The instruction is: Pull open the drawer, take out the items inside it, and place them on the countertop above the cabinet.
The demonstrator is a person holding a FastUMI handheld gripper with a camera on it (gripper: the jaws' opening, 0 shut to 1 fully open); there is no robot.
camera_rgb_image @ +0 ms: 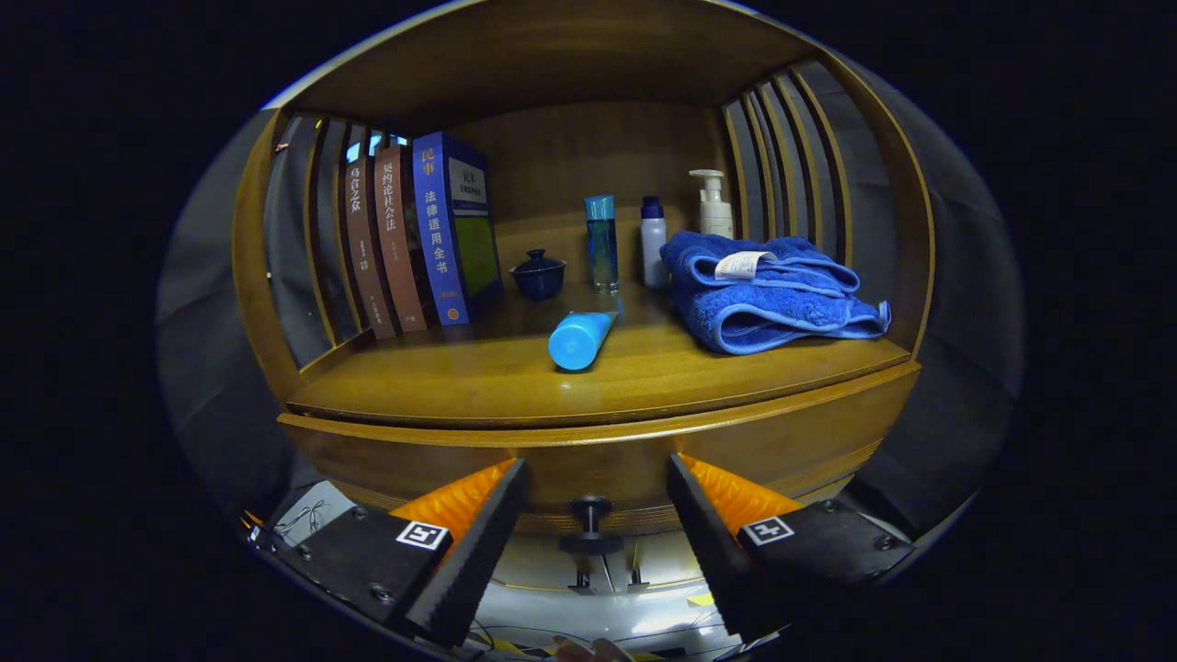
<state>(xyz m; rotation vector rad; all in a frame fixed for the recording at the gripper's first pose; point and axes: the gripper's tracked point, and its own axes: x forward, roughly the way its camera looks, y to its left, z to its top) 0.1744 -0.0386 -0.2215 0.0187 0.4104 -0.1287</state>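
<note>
Drawer (598, 460) sits shut just ahead of your claw (598, 524), its wooden front flush under the countertop (478, 377). Judge it stiff and fairly heavy, likely to slide straight if you pull squarely; the front is smooth, so the only real hold is the knob (589, 510).

Beyond and above the fingers, the countertop carries a folded towel (763, 294) off to the right, books (414, 234) to the left, and a tube (579, 338) lying straight ahead with bottles (602, 241) behind it. Whether these came from the drawer, you cannot tell, nor what is inside.

Knob stands between your fingers, small, round and probably slick, so grip its stem behind the head.

Your claw is spread wide, holding nothing; neither finger touches the knob.
</note>
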